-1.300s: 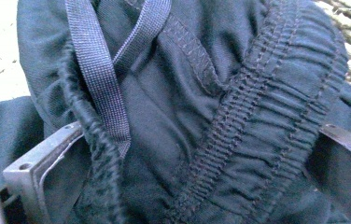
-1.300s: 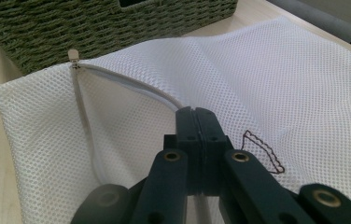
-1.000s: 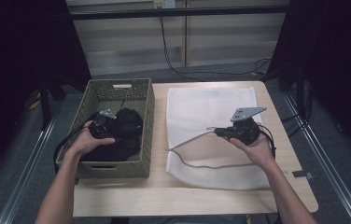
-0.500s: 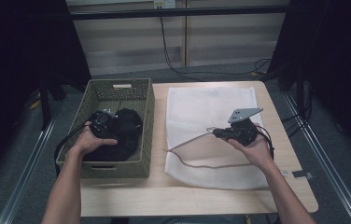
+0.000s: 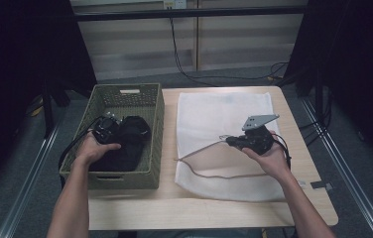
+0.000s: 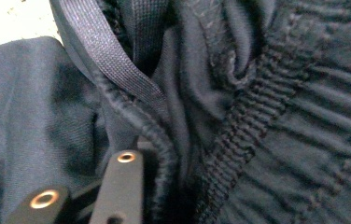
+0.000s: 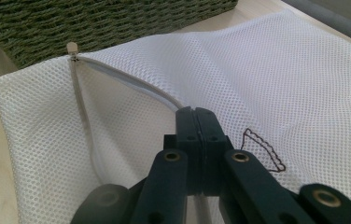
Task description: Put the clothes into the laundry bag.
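A dark navy garment (image 5: 125, 144) with an elastic waistband (image 6: 257, 107) lies bunched in the green woven basket (image 5: 127, 91). My left gripper (image 5: 117, 131) is pushed into it. Its jaws have just been closing, and a fold of the cloth (image 6: 159, 149) is pinched between them; the far jaw is buried in fabric. On the table to the right lies a white mesh laundry bag (image 5: 224, 114). My right gripper (image 7: 196, 112) is shut on the upper zipper edge of its opening and holds that edge lifted. The zipper pull (image 7: 72, 48) sits at the opening's end.
The basket's near wall (image 7: 94, 18) stands right beside the bag's open side. The wooden table (image 5: 174, 213) shows bare at the front edge. Cables trail from both grippers. Dark floor and metal rails flank the table.
The left hand has shifted slightly inside the basket, down onto the garment. The right hand and the lifted bag edge have stayed put.
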Action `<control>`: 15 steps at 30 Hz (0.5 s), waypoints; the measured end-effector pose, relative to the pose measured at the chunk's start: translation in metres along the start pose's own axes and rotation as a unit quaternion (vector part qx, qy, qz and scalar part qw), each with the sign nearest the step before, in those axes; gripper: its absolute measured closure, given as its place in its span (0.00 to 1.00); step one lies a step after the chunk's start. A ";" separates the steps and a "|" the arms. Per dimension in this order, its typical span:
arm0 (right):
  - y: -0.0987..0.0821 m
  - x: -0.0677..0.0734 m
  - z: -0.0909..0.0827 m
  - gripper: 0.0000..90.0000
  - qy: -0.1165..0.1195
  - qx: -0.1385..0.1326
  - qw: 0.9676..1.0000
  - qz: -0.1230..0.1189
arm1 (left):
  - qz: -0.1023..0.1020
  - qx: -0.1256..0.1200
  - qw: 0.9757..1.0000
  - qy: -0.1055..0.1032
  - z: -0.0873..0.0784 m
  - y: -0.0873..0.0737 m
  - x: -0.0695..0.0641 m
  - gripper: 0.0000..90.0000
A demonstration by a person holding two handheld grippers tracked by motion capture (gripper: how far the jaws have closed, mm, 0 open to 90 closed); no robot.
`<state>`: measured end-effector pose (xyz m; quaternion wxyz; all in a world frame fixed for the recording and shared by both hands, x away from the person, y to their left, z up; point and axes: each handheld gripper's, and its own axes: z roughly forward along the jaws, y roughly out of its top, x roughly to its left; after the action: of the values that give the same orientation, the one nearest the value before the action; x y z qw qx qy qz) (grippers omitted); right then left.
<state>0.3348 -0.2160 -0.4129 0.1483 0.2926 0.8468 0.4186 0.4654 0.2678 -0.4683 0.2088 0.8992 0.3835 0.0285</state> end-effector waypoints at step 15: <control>-0.002 -0.004 -0.006 1.00 -0.002 -0.008 1.000 0.008 | 0.020 -0.070 0.997 0.008 -0.047 0.009 -0.005 0.76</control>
<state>0.3343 -0.2235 -0.4113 0.1489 0.2988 0.8409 0.4260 0.4574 0.2754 -0.4210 0.2677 0.8896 0.3641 0.0665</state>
